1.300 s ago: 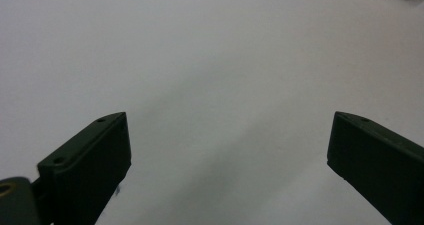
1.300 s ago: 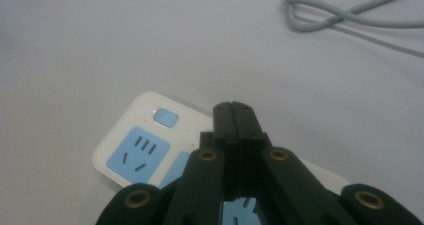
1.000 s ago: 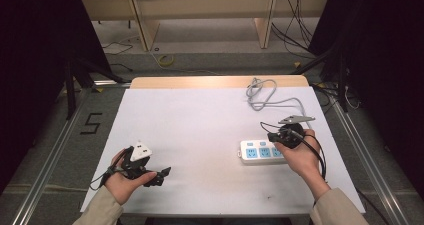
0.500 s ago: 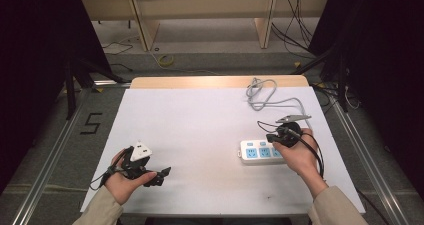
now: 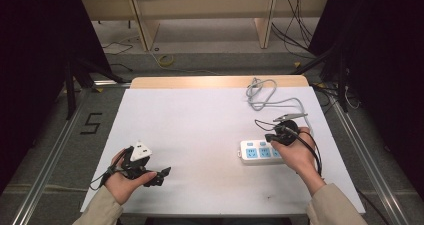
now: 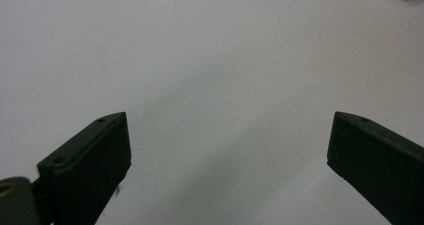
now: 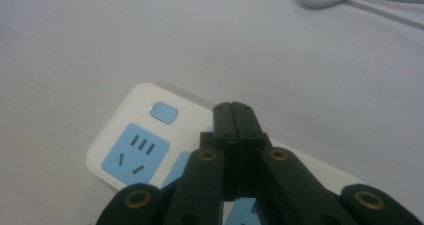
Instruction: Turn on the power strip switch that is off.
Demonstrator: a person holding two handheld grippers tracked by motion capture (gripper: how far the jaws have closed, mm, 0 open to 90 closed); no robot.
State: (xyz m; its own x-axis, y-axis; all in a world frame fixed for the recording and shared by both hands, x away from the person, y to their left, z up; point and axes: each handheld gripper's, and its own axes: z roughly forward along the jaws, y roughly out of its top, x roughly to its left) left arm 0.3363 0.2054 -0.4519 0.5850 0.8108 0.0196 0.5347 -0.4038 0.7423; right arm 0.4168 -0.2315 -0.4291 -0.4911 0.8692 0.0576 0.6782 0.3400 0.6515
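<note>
Left tool: your left tool (image 5: pixel 161 174) sits low at the near left of the table (image 5: pixel 200 130), held in your left hand (image 5: pixel 122 177). In the left gripper view its two black jaws stand spread wide, with bare white table surface between them and nothing gripped.
White block: a small white piece (image 5: pixel 139 151) rides on top of your left tool; you cannot tell from the high view what it is.
Right tool: your right tool (image 7: pixel 233 116) is over the power strip, held in your right hand (image 5: pixel 296 152). In the right gripper view its jaws are pressed together, tip to tip, with nothing pinched between them.
Power strip: the white power strip (image 5: pixel 261 152) with blue socket faces lies flat on the right half of the table, partly under your right hand. Its blue switch (image 7: pixel 164 112) shows just left of the pressed jaw tips.
Cable: the grey cable (image 5: pixel 265 96) lies looped on the far right part of the table, beyond the strip.
</note>
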